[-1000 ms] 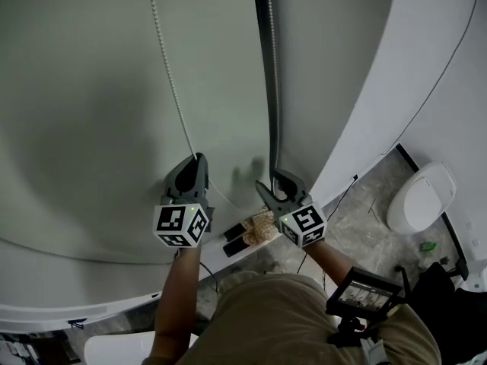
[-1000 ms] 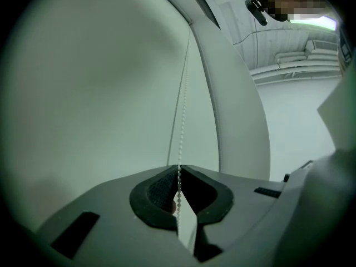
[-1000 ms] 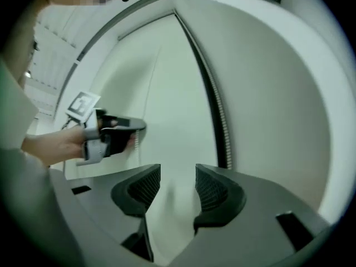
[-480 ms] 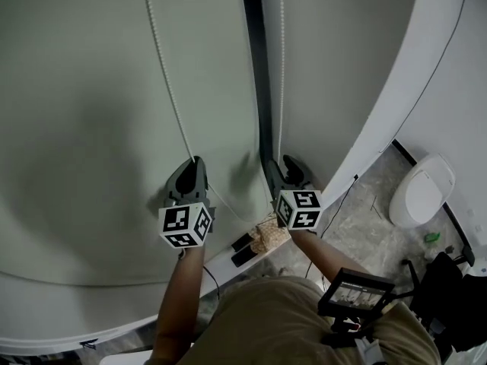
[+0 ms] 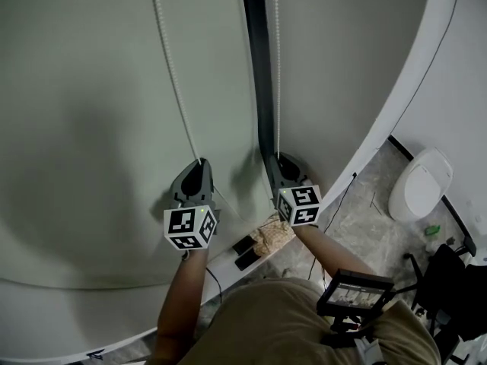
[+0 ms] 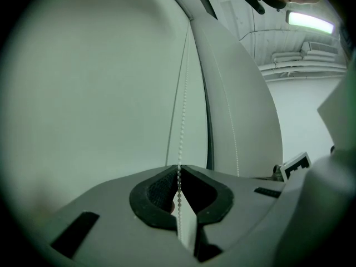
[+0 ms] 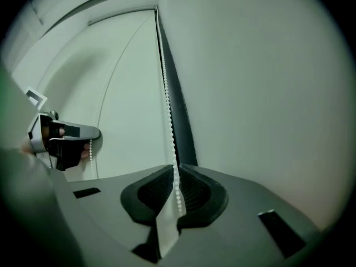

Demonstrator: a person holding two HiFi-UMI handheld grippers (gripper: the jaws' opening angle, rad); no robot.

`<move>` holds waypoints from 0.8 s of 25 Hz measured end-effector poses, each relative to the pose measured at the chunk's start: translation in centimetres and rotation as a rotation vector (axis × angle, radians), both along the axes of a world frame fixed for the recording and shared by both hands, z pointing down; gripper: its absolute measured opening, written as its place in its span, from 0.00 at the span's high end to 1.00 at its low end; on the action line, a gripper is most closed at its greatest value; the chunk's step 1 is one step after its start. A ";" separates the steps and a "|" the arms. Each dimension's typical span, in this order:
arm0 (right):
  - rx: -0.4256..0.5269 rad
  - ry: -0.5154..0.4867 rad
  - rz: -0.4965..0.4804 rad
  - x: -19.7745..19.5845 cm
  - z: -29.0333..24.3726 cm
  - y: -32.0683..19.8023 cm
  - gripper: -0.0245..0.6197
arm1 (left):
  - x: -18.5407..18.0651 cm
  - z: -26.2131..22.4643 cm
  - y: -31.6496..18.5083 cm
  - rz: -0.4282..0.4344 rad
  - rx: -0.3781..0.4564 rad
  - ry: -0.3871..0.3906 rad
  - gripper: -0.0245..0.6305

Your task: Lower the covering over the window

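Two pale grey roller blinds [image 5: 84,128] hang side by side with a dark gap [image 5: 257,74] between them. A white bead chain runs down in front of them in two strands. My left gripper [image 5: 201,163] is shut on the left strand [image 5: 171,67], which passes between its black pads [image 6: 167,188]. My right gripper [image 5: 279,159] points level at the gap. Its jaws have just been closing, and the right strand [image 5: 275,67] is now pinched between its tips [image 7: 176,167]. In the right gripper view the left gripper [image 7: 67,135] shows at far left.
A white frame edge [image 5: 403,90] curves down the right side of the blinds. Below lie a speckled floor, a white rounded fixture [image 5: 418,190], a beige crumpled cloth [image 5: 272,238], two dark flat items [image 5: 245,253] and a thin cable. A small screen device [image 5: 354,295] hangs at the person's chest.
The right gripper moved up to the right strand by the dark gap and its jaws went from wide open to closed on it. The left gripper kept its grip and rose slightly.
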State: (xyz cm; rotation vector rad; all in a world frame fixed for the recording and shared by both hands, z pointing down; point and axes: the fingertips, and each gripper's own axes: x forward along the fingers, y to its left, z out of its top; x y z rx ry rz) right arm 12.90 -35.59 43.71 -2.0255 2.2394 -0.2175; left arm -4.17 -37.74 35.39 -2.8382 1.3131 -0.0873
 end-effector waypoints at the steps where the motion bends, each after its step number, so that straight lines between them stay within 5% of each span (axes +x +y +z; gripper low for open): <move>1: 0.008 -0.003 -0.014 -0.2 0.0 0.2 0.91 | 0.0 0.2 -0.1 0.002 -0.001 0.003 0.92; 17: 0.028 -0.023 -0.164 -2.6 0.6 2.4 0.93 | 0.0 2.9 -0.2 0.026 -0.002 0.023 0.92; 20: 0.024 -0.015 -0.202 -3.4 1.4 3.1 0.93 | 0.4 3.7 0.6 0.039 0.015 0.017 0.82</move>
